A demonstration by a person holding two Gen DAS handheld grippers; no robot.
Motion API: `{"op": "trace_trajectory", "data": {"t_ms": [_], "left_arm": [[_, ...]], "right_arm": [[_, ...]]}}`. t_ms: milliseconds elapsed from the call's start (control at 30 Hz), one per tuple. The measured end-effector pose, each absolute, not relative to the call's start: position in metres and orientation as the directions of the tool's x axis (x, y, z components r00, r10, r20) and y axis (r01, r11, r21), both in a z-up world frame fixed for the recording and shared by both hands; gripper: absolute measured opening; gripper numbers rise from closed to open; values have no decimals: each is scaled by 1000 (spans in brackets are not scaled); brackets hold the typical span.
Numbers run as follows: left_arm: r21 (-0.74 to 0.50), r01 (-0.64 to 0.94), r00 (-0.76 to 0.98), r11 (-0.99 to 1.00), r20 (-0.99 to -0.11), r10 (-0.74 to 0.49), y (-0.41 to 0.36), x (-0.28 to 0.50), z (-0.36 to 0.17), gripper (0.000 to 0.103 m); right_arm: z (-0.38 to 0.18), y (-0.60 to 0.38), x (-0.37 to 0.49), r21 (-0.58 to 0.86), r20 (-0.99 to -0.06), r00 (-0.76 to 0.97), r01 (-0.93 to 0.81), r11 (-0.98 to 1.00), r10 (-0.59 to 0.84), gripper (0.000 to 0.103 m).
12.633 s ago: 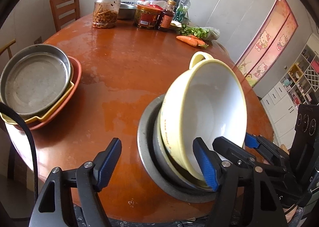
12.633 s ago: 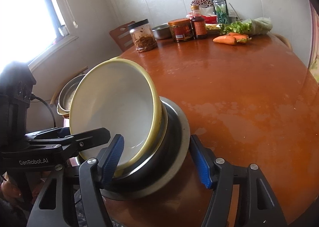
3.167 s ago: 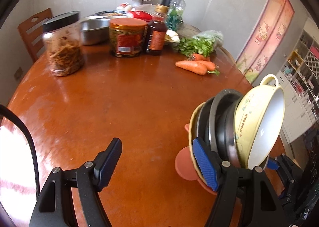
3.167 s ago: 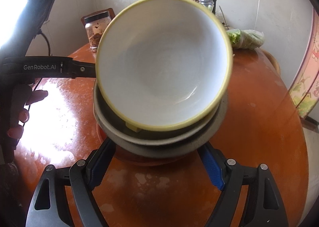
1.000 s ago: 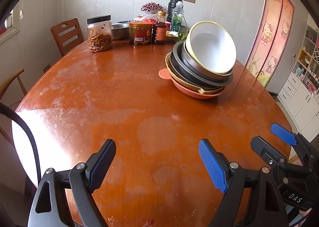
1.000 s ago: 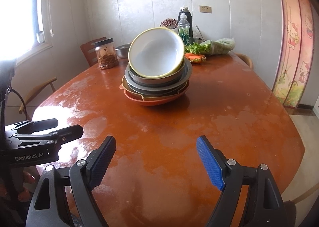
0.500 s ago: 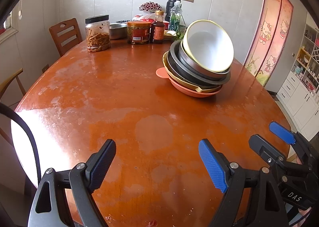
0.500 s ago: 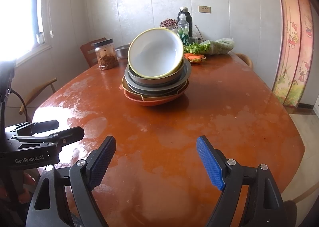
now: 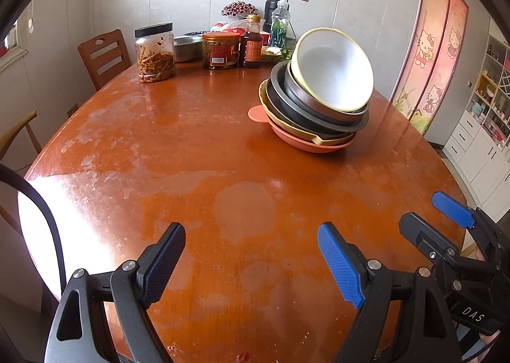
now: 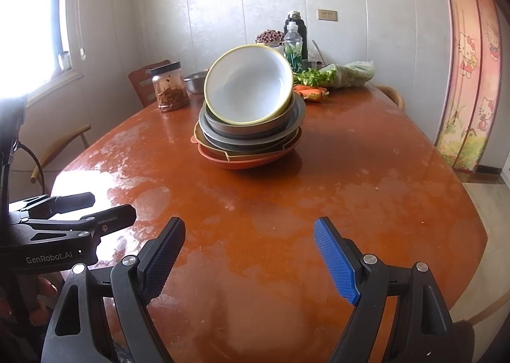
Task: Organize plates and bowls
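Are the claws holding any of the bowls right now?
No. The left claw and right claw are open and hold nothing; the bowl stack sits alone on the table.

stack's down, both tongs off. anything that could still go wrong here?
1. The white bowl sits steeply tilted atop the stack, not nested. A table bump could probably slide it off.
2. The stack's layers look offset rather than centred, so it may shift.
3. Both tongs are open and well back, so neither could catch a slip.

Round red-brown wood surface (image 9: 178,152) held black-lidded clear jar (image 9: 155,52), orange carrots (image 10: 308,92) & bagged greens (image 10: 347,74) at far edge.
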State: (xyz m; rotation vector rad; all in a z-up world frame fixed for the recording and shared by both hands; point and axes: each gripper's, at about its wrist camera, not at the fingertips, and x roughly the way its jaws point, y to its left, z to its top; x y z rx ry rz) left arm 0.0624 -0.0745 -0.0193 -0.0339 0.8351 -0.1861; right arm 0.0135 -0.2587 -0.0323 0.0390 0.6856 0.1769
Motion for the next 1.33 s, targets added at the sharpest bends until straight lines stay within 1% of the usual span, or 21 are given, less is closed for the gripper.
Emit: {"op": "trace_trajectory", "data": {"t_ms": [1100,1333], "left_arm": [[-84,150,644,985,-747,-162,-80,65,-20,85],[-83,130,639,988,-755,-148,-58,77,-19,85]], "right_arm": [[-37,-268,20,114,-627,755,-155,981,192,84],[-39,-277,27,117,-634,753,-132,984,176,84]]}}
